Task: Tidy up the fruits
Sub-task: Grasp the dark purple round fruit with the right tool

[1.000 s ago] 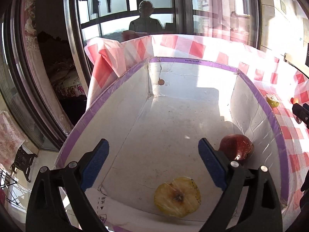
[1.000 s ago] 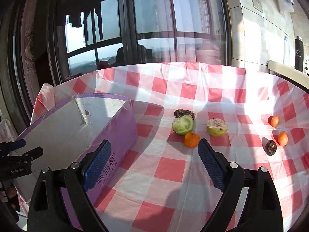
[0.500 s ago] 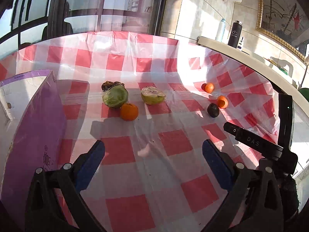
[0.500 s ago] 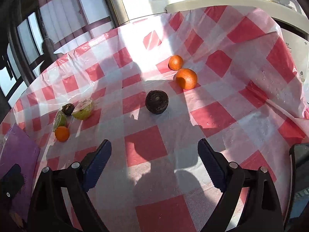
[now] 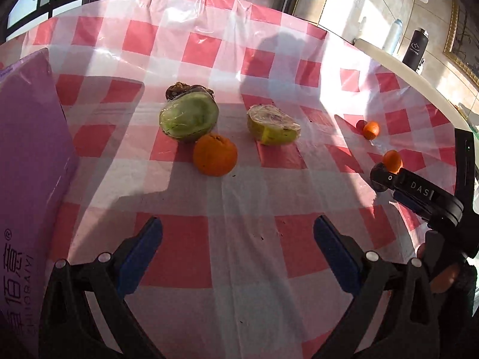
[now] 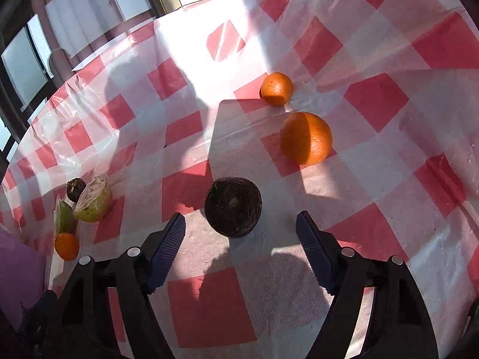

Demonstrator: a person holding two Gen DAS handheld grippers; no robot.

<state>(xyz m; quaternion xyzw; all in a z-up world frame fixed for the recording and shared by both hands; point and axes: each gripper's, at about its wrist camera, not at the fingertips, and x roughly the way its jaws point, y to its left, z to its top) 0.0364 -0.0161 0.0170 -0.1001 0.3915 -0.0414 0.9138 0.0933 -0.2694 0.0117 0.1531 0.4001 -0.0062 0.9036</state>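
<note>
My left gripper [image 5: 238,224] is open and empty above the checked tablecloth, short of an orange [image 5: 215,155], a wrapped green fruit half [image 5: 188,118], a wrapped yellow-green half [image 5: 272,124] and a dark wrinkled fruit [image 5: 176,89]. My right gripper [image 6: 241,223] is open, and a dark round fruit [image 6: 233,206] lies on the cloth just ahead of its tips. Two oranges [image 6: 306,137] [image 6: 276,89] lie beyond it. The right gripper also shows in the left wrist view [image 5: 419,191].
A purple cardboard box [image 5: 27,161] stands at the left edge of the table; its corner shows in the right wrist view [image 6: 18,272]. A white counter with bottles [image 5: 417,46] runs behind the table at the right. Windows are at the back.
My left gripper swung from over the box to the fruit cluster and came closer. My right gripper turned right and closed in on the dark round fruit.
</note>
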